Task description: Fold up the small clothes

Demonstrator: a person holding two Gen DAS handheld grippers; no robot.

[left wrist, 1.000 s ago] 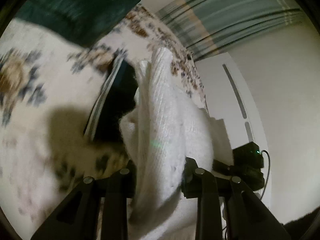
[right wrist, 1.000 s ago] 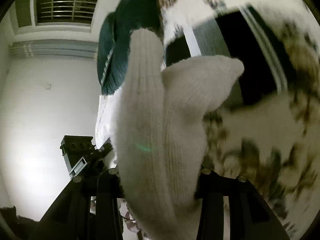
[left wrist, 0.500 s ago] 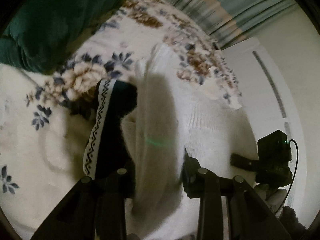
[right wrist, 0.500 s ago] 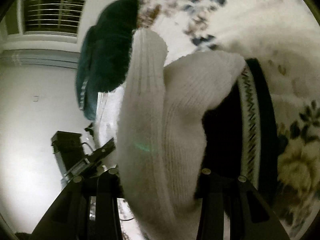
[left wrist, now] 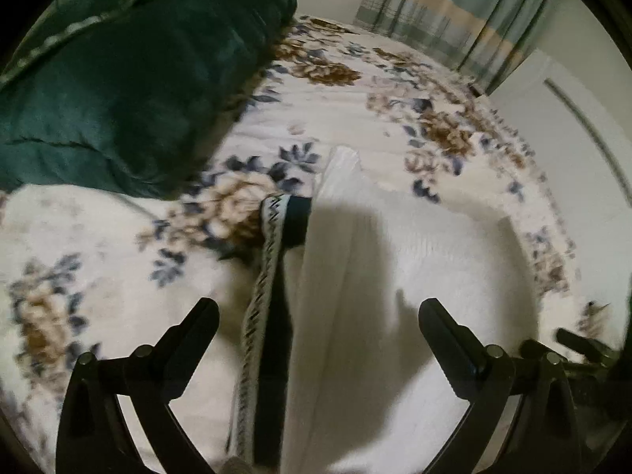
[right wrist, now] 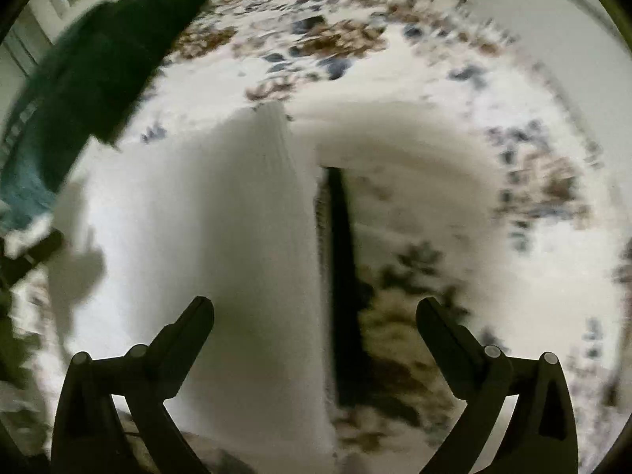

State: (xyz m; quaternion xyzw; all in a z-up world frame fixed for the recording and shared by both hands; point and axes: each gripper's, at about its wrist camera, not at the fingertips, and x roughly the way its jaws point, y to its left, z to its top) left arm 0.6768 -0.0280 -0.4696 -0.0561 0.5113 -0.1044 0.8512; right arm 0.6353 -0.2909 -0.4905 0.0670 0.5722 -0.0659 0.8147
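Note:
A white knit garment [left wrist: 395,276] lies flat on the floral bedspread [left wrist: 98,237]. It partly covers a black garment with a white zigzag trim [left wrist: 272,300]. My left gripper [left wrist: 316,312] is open and empty just above them, its fingers on either side of the white garment's left edge. In the right wrist view the white garment [right wrist: 221,245] lies with the black garment [right wrist: 341,276] showing along its right edge. My right gripper [right wrist: 316,308] is open and empty above them. The right view is blurred.
A dark green pillow [left wrist: 130,67] lies at the far left of the bed and shows in the right wrist view [right wrist: 98,59] too. Striped curtains [left wrist: 446,12] hang behind the bed. A black device [left wrist: 584,351] sits past the bed's right edge.
Both grippers held the white garment up a second ago. They lowered it onto the bed over the black garment, opened and let go.

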